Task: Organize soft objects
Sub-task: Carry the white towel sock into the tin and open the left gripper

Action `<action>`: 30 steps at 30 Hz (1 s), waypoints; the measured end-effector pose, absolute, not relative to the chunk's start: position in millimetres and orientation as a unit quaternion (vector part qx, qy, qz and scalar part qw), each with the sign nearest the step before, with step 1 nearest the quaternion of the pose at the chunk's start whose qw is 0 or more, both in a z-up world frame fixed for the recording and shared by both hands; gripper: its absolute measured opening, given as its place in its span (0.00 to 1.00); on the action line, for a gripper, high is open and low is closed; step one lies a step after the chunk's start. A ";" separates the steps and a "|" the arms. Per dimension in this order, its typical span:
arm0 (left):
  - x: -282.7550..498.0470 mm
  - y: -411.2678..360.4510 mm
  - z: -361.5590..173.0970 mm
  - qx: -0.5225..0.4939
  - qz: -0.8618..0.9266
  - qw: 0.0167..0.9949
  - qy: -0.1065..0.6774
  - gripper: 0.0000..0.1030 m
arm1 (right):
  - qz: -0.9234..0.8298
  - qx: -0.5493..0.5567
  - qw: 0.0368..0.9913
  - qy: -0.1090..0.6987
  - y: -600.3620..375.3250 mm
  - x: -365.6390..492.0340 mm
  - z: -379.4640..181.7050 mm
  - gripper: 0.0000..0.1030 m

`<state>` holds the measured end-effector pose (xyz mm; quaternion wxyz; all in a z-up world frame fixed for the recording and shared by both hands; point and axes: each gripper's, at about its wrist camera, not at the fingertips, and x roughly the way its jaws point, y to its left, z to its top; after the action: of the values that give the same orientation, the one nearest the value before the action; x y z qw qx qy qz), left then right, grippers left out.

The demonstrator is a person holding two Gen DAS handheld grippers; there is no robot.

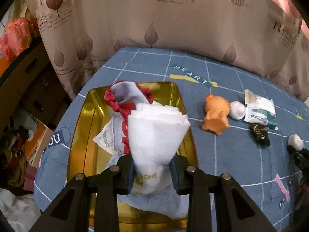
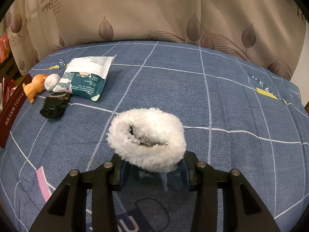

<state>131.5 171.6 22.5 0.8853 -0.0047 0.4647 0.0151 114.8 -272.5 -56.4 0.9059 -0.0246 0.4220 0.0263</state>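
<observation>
The left gripper is gripping a rolled white cloth by its narrow end, blue pads pressing both sides, right over the near end of the gold rectangular metal tin. Under it a pale blue towel is lying in the tin, and farther in, a grey fabric piece with a red ruffled trim is filling the far end. The tin is sitting near the left edge of the blue checked bedspread.

The right gripper is clasping a fluffy white fleece ring above open bedspread, with clear fabric stretching to the right edge.

Beyond, toward the far-left corner, a black crumpled fabric piece, an orange rubber animal toy, a white cotton ball and a green-and-white plastic packet are clustering close together. A beige leaf-print curtain is closing off the far edge.
</observation>
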 end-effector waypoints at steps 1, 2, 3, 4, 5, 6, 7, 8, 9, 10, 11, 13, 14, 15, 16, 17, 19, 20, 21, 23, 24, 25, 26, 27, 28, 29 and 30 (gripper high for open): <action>131.9 172.9 20.4 -0.006 0.015 0.886 0.463 0.33 | 0.026 -0.025 0.906 0.422 -272.3 114.8 -56.4 0.40; 132.0 173.5 19.3 -0.006 0.014 0.887 0.462 0.34 | 0.026 -0.025 0.906 0.422 -272.7 114.8 -56.5 0.40; 132.1 174.7 17.9 -0.006 0.017 0.887 0.461 0.39 | 0.026 -0.025 0.906 0.422 -272.9 114.8 -56.5 0.40; 131.8 174.9 17.4 -0.004 0.021 0.888 0.459 0.41 | 0.026 -0.025 0.906 0.422 -272.5 114.8 -56.4 0.40; 131.4 175.5 17.0 -0.002 0.024 0.889 0.457 0.45 | 0.026 -0.025 0.906 0.422 -272.5 114.8 -56.5 0.40; 131.0 176.0 17.1 -0.001 0.028 0.890 0.455 0.48 | 0.026 -0.025 0.906 0.422 -272.6 114.8 -56.5 0.40; 130.3 177.1 17.6 0.001 0.032 0.892 0.451 0.50 | 0.026 -0.025 0.906 0.422 -272.1 114.8 -56.4 0.40; 130.0 178.4 18.5 0.001 0.034 0.893 0.448 0.54 | 0.026 -0.025 0.906 0.422 -272.0 114.8 -56.4 0.40; 129.2 179.3 19.9 0.001 0.034 0.895 0.445 0.56 | 0.026 -0.025 0.906 0.422 -272.6 114.8 -56.5 0.40; 127.7 180.6 22.0 -0.001 0.035 0.897 0.440 0.56 | 0.026 -0.025 0.906 0.422 -272.3 114.8 -56.5 0.40; 126.7 181.6 23.8 -0.002 0.035 0.899 0.437 0.57 | 0.026 -0.025 0.906 0.422 -271.8 114.7 -56.4 0.40; 123.8 181.9 28.5 0.000 0.037 0.902 0.430 0.59 | 0.026 -0.025 0.906 0.422 -272.0 114.7 -56.5 0.40; 121.7 180.8 31.7 0.005 0.039 0.904 0.425 0.59 | 0.026 -0.025 0.906 0.422 -271.6 114.7 -56.4 0.40; 119.7 180.1 34.0 0.010 0.042 0.906 0.422 0.59 | 0.026 -0.026 0.906 0.422 -271.7 114.7 -56.4 0.40; 116.5 178.5 37.3 0.017 0.045 0.908 0.417 0.59 | 0.025 -0.026 0.906 0.422 -271.5 114.6 -56.4 0.40; 113.3 176.7 40.0 0.023 0.046 0.910 0.412 0.59 | 0.025 -0.026 0.906 0.422 -271.5 114.6 -56.4 0.40; 105.5 171.4 44.0 0.038 0.054 0.912 0.405 0.59 | 0.025 -0.026 0.906 0.422 -271.6 114.7 -56.5 0.40; 102.1 170.3 45.3 0.040 0.055 0.913 0.403 0.59 | 0.024 -0.027 0.906 0.422 -271.6 114.7 -56.6 0.40; 98.7 168.0 45.9 0.041 0.055 0.914 0.401 0.59 | 0.025 -0.026 0.906 0.422 -271.9 114.7 -56.6 0.40; 90.8 164.4 46.6 0.041 0.057 0.913 0.401 0.59 | 0.024 -0.027 0.906 0.422 -271.2 114.7 -56.6 0.40; 86.4 163.1 47.0 0.042 0.061 0.914 0.400 0.59 | 0.024 -0.027 0.906 0.422 -271.4 114.7 -56.6 0.40; 81.4 161.0 47.2 0.043 0.066 0.914 0.397 0.59 | 0.024 -0.027 0.906 0.422 -271.4 114.7 -56.6 0.40; 77.1 159.4 46.6 0.045 0.069 0.915 0.395 0.59 | 0.024 -0.027 0.906 0.422 -271.4 114.6 -56.7 0.40; 73.1 158.1 46.3 0.047 0.071 0.916 0.392 0.59 | 0.024 -0.027 0.906 0.422 -272.5 114.6 -56.8 0.40; 66.9 156.5 45.7 0.050 0.074 0.919 0.384 0.59 | 0.024 -0.027 0.906 0.422 -271.2 114.7 -56.7 0.40; 62.5 155.7 44.9 0.051 0.076 0.921 0.379 0.59 | 0.024 -0.027 0.906 0.422 -271.2 114.7 -56.7 0.40; 57.1 155.4 43.4 0.050 0.077 0.924 0.372 0.59 | 0.024 -0.027 0.906 0.422 -271.6 114.7 -56.8 0.40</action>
<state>57.1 155.4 43.4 0.9236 0.0500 0.3722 0.0771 114.7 -271.6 -56.8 0.9059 -0.0266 0.4220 0.0243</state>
